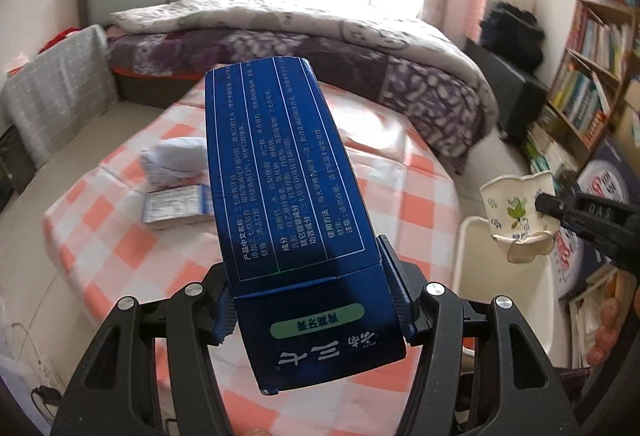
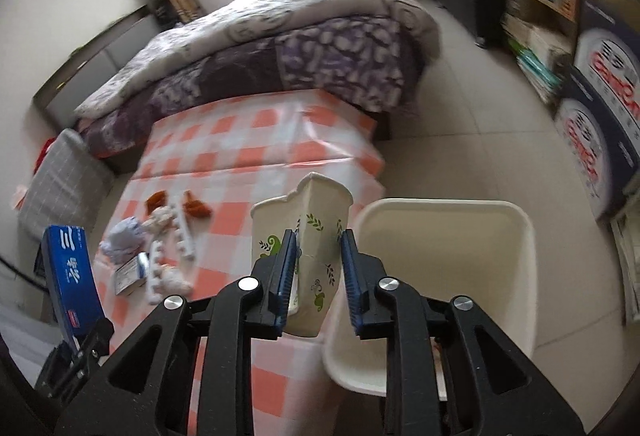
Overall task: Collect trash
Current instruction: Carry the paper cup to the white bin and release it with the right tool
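Note:
My left gripper is shut on a long blue toothpaste box, held above the orange-and-white checked table. The box also shows at the left of the right wrist view. My right gripper is shut on a crushed paper cup with green leaf print, held at the table's right edge beside the white trash bin. The cup and bin rim also show at the right of the left wrist view.
On the table lie a crumpled tissue, a small flat packet, white plastic strips and orange-brown peels. A bed stands behind, a grey chair on the left, bookshelves and boxes on the right.

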A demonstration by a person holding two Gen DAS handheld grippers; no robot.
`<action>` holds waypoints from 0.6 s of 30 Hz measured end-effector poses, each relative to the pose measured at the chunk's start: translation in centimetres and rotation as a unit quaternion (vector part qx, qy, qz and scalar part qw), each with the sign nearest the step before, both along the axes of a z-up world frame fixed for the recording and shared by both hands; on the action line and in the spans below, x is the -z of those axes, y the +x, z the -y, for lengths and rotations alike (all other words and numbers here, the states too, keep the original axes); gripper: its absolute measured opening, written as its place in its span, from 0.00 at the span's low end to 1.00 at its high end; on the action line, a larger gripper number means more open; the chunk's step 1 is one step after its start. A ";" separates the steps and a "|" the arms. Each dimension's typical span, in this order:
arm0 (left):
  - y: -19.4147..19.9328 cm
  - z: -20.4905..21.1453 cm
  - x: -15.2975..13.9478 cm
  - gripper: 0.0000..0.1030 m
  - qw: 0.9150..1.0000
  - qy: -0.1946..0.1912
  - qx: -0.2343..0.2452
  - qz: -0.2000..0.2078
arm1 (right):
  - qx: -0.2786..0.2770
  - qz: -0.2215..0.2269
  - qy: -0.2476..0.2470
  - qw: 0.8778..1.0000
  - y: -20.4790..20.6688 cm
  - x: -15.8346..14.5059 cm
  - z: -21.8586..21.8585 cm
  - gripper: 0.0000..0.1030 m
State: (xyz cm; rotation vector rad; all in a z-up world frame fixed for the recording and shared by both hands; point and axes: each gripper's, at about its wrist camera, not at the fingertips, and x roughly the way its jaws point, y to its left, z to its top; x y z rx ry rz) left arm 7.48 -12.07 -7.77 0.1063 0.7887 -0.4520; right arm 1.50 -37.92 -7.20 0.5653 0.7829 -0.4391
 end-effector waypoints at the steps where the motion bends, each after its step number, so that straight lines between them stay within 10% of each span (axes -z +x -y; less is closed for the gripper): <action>1: -0.2 0.8 0.2 0.57 1.000 0.002 0.009 -0.001 | 0.014 -0.001 -0.001 1.000 -0.5 0.0 0.8 0.29; 4: -0.9 3.0 0.7 0.57 0.999 0.006 0.033 -0.004 | 0.047 0.006 -0.002 0.999 -1.6 -0.2 2.5 0.54; 18: -5.7 13.3 3.8 0.58 0.984 0.031 0.171 -0.043 | 0.130 0.050 -0.012 0.990 -5.4 -1.8 8.0 0.64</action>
